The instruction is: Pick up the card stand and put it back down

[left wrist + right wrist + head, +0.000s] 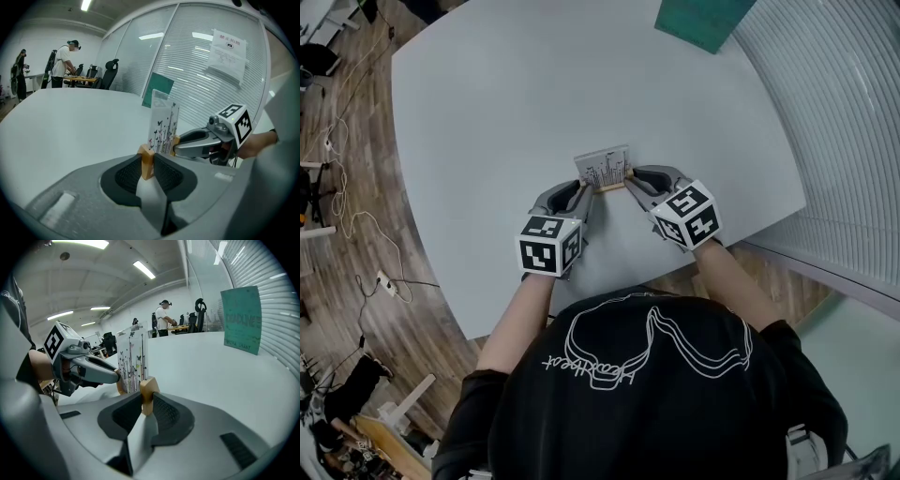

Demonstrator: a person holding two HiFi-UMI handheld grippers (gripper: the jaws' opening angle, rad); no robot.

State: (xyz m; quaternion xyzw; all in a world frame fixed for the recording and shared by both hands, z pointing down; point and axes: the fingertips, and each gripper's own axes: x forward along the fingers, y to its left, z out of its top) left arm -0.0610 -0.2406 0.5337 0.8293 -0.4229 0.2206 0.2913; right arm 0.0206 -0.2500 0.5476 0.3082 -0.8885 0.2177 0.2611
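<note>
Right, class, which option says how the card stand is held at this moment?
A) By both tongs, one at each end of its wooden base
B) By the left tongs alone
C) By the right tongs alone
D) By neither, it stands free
A: the left tongs and the right tongs each pinch one end of the wooden base of the card stand.

Smooth matt bench (487, 112). Card stand (602, 169) of pale bare wood, with printed paper under glossy clear plastic. Left gripper (584, 194) and right gripper (634, 178) of matt grey plastic, jaws lined in ribbed black.
</note>
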